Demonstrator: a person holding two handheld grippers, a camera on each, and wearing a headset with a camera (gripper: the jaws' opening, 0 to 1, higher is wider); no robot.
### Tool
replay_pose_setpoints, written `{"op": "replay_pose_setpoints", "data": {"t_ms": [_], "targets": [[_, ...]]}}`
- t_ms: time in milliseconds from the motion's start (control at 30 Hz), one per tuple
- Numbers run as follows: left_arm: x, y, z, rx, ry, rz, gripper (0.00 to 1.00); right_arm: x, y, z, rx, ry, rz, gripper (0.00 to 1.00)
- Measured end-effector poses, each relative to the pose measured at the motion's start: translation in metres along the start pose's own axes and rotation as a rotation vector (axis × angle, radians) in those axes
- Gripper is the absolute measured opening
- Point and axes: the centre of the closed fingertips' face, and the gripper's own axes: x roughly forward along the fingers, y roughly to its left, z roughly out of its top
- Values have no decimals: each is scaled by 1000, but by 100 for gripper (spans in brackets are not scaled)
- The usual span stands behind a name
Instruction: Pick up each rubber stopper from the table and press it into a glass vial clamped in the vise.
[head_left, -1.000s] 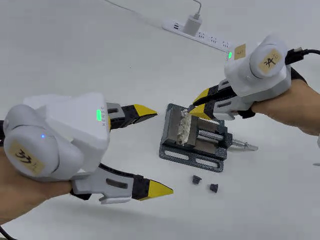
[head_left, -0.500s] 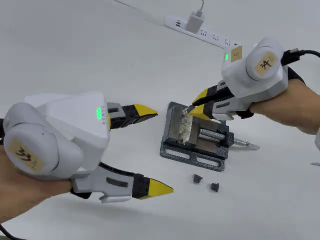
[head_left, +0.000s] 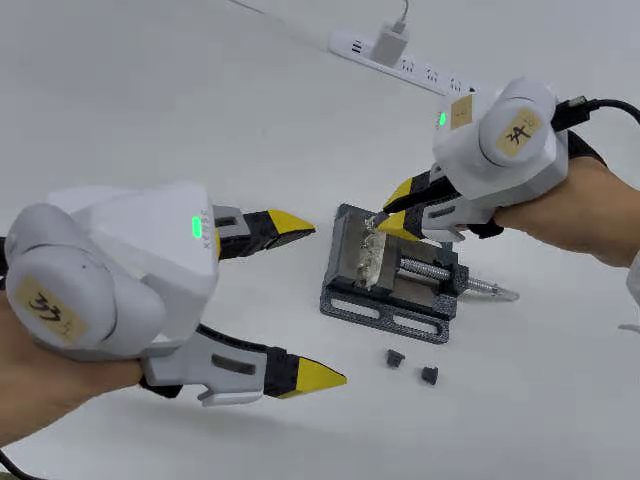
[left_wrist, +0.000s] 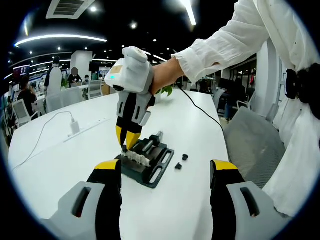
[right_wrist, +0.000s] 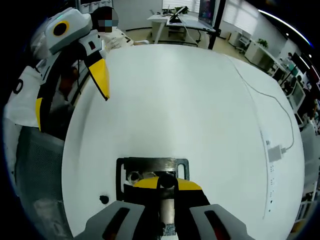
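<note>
My right gripper (head_left: 383, 221) hangs over the small dark metal bench vise (head_left: 385, 300), its yellow-tipped jaws pressed almost together. They pinch what I take to be a small dark-grey rubber stopper (right_wrist: 167, 181). The tips hide most of it, so I can't be sure how squarely it sits. It is just above, perhaps touching, the row of clear glass vials (head_left: 367, 256) clamped between the vise's cheeks.

My left gripper (head_left: 305, 298) waits well apart from the vise, jaws spread wide with nothing between them. Two more loose dark stoppers (head_left: 394, 357) lie on the white table (head_left: 180, 120) just beside the vise's near edge, close to each other. A white power strip (head_left: 400, 62) sits at the far side.

I judge the stoppers to be light, soft and a little springy. They can squirm or tilt under a hard pinch, so I'd take each across its wider top and leave the narrower plug end free to enter the vial mouth.

The vials are the fragile part: thin, stiff glass, already squeezed by the vise. I'd press straight down their axis, gently, since a sideways shove could chip a rim or crack a wall.
</note>
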Motion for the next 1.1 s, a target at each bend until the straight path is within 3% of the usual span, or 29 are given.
{"op": "replay_pose_setpoints", "data": {"t_ms": [200,500,1100], "targets": [[0,0,0,-1,-2,-1,71,0,4,1,-39,23,3,5],[2,-2,0,-1,0,-8,70,1,6,2,-40,44,-7,4],[1,1,0,-10,-1,-1,69,1,5,0,-35,10,-1,7]]}}
